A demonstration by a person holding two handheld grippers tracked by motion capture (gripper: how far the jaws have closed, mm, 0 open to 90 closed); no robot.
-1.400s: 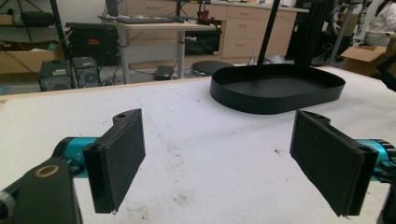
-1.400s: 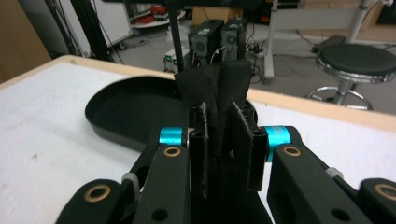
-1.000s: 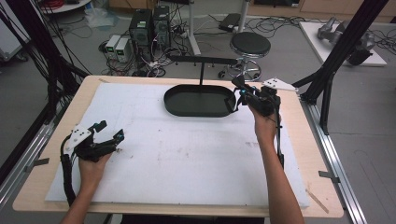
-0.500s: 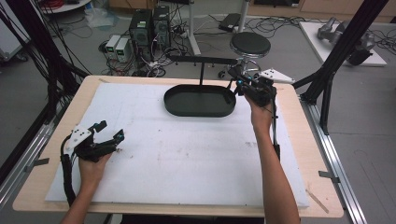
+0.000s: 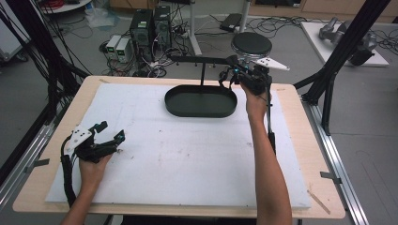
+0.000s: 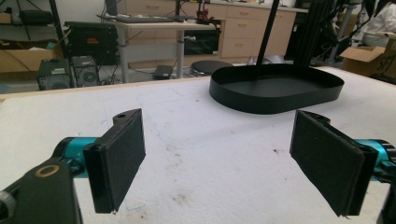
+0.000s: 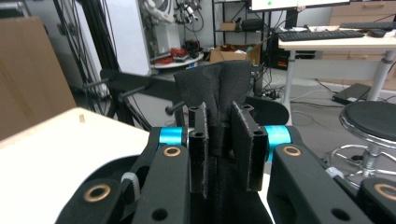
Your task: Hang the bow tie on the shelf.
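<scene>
My right gripper (image 5: 236, 74) is raised past the far right end of a black oval tray (image 5: 199, 101), near the horizontal bar (image 5: 202, 60) of a black stand. In the right gripper view the right gripper (image 7: 219, 140) is shut on a piece of black cloth (image 7: 217, 86) that sticks up between the pads. The pegged bar (image 7: 135, 79) lies just behind it. My left gripper (image 5: 111, 131) rests on the white mat at the near left, open and holding nothing. In its own view the left gripper (image 6: 219, 158) has its jaws wide apart, with the tray (image 6: 275, 86) farther off.
A white mat (image 5: 187, 154) covers the wooden tabletop (image 5: 300, 140). The stand's upright post (image 5: 202, 75) rises behind the tray. Beyond the table's far edge are a black stool (image 5: 251, 44), computer towers (image 5: 150, 26) and floor cables. Black frame struts (image 5: 338, 51) stand at the right.
My right gripper has moved up and away from the tray's right rim toward the right end of the stand's bar. The left gripper has stayed where it was.
</scene>
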